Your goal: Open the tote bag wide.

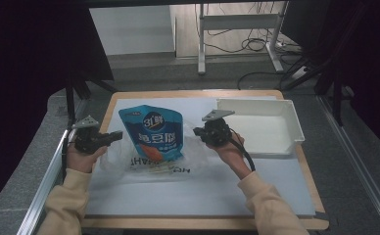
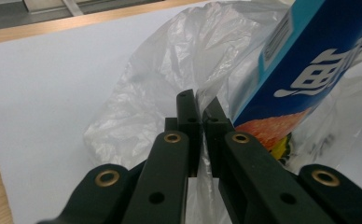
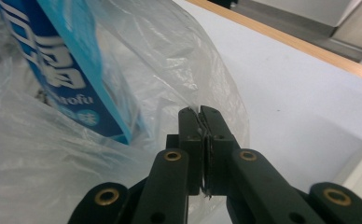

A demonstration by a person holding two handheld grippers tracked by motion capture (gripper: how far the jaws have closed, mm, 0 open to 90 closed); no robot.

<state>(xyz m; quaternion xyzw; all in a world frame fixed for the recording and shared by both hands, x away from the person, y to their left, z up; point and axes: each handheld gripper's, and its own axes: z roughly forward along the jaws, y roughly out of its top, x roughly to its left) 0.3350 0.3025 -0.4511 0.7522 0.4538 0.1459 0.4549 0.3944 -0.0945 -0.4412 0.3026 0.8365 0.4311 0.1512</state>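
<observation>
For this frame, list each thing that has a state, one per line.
left gripper: shut on the plastic bag's edge.
right gripper: shut on the plastic bag's opposite edge.
plastic bag: clear, crumpled, pinched at both sides.
blue snack pouch: sealed, partly inside the bag.
white tray: empty, on the table's right.

Your sleeves (image 1: 70, 196) are a pale cream-yellow knit, ribbed at the cuffs, and reach to both wrists. Each hand carries a black tool, the left gripper (image 1: 110, 137) and the right gripper (image 1: 198, 131), topped by a grey three-cornered plate (image 1: 217, 115), with a black cable (image 1: 244, 154) looping from the right one along your wrist. Up close, the matte black fingers (image 2: 188, 116) are flat, blocky bars with brass-ringed pivots (image 3: 172, 155) and small dark screw holes.
</observation>
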